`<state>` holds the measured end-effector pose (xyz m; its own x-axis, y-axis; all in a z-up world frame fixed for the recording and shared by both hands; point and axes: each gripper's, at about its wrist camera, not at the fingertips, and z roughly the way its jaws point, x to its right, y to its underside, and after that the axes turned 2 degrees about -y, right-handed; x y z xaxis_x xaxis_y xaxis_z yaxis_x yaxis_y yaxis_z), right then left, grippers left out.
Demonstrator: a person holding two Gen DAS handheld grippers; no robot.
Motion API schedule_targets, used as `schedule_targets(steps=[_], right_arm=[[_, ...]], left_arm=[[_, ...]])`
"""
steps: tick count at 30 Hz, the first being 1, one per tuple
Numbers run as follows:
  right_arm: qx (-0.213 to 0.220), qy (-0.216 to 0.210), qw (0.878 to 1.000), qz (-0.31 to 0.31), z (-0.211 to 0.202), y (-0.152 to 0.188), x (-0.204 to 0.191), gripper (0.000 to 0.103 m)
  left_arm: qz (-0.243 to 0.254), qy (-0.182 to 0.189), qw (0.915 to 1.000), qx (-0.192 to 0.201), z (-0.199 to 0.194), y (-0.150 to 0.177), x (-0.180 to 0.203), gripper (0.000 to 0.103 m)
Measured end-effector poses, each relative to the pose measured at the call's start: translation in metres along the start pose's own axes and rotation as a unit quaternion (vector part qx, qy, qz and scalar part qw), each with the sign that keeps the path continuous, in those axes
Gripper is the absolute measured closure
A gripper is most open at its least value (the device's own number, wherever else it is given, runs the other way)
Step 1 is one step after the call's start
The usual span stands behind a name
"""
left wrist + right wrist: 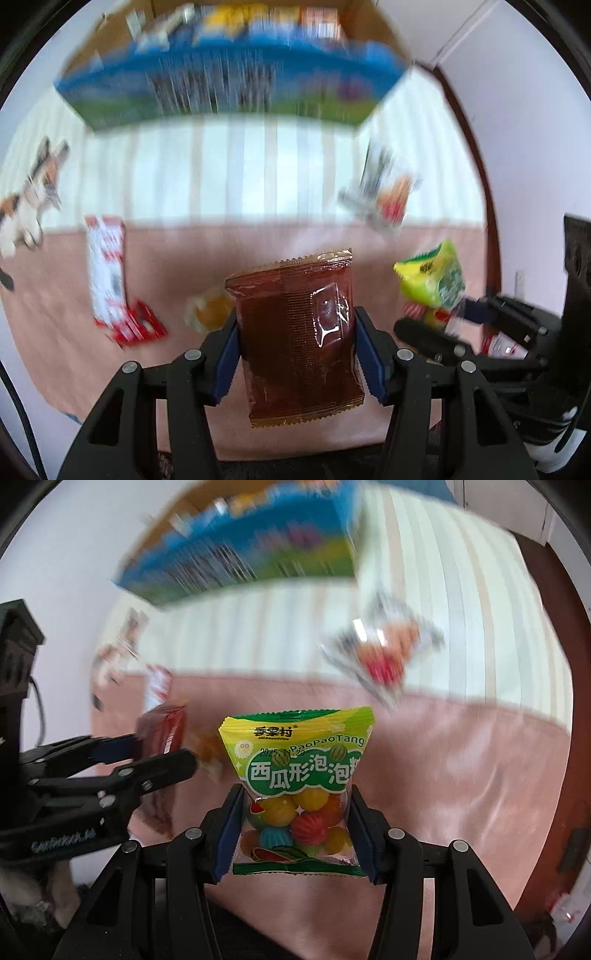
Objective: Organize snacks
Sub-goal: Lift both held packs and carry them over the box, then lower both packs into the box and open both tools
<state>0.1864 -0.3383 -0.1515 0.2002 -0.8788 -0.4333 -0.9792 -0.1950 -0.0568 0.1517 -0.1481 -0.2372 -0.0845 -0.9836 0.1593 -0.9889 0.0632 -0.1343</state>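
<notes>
Left wrist: left gripper (295,354) jaws clamped on brown packet (295,332), held above pink blanket (166,258). Blue box (229,85) at 12 o'clock, red-white packet (107,273) at 9.
Right wrist: right gripper (295,830) jaws clamped on gum bag (295,775); silver packet (384,657) at 1 o'clock.

brown packet (295,343): translucent, ribbed, crimped ends, upright, lifted clear of pink cloth | gum bag (299,790): yellow-green, coloured balls inside, upright, also lifted | blue box (229,77): open, packed, 12 o'clock | red-white pack (107,273): lying at 9 o'clock | silver pouch (384,192): 2 o'clock
</notes>
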Motion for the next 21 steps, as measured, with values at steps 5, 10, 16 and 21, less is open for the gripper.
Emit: schedule_targets(steps=[5,10,16,21], right_arm=[[0.067,-0.043,0.997,-0.004,-0.054,-0.055,-0.037,0.047],[0.119,-0.038,0.992,-0.011,-0.066,-0.118,-0.077,0.047],[0.129,0.005,0.992,-0.004,-0.040,-0.193,-0.104,0.047],[0.114,0.029,0.993,0.024,0.002,-0.227,-0.105,0.047]], left_arm=[[0.008,-0.001,0.9974,0.071,-0.057,-0.054,-0.023,0.049],[0.013,-0.009,0.9957,0.092,-0.078,-0.123,-0.053,0.049],[0.013,-0.006,0.9979,0.063,-0.054,-0.190,-0.087,0.049],[0.000,0.016,0.9996,0.021,-0.017,-0.229,-0.113,0.049]])
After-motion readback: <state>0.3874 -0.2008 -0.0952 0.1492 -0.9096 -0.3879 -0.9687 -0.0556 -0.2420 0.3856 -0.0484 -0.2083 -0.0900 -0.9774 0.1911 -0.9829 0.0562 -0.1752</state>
